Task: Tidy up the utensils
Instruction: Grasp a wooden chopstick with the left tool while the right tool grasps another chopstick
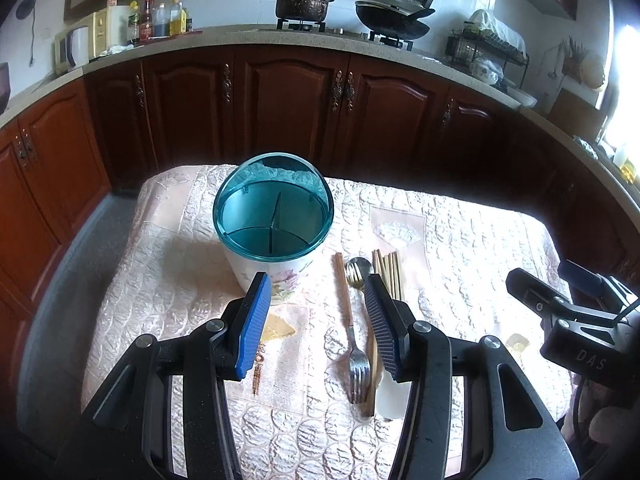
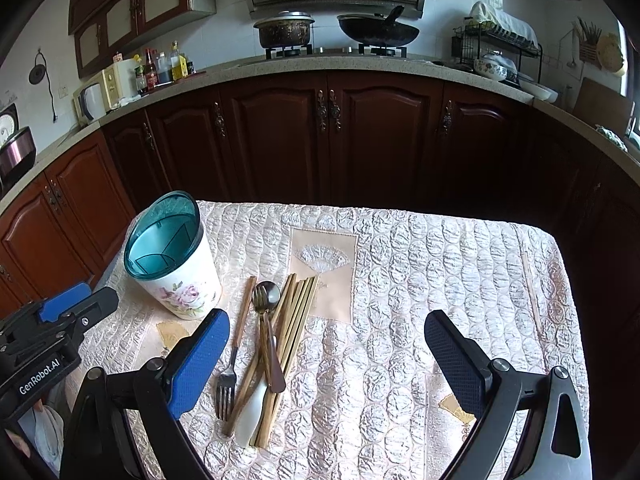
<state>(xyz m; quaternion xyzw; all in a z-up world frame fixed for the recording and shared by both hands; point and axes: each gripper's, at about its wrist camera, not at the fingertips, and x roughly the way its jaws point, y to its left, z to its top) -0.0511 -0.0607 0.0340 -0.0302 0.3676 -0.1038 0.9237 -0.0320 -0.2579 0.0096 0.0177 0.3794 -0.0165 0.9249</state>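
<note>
Right wrist view: right claw (image 2: 326,354) and left claw (image 1: 314,320) are both hovering open, empty; utensils (image 2: 264,344) are lying bundled beside the holder (image 2: 172,256), handy for loading.

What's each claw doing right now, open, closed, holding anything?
Left claw: open, holding nothing, hovering above the table between the utensil holder and the fork.
Right claw: open wide, holding nothing, above the tablecloth.
</note>
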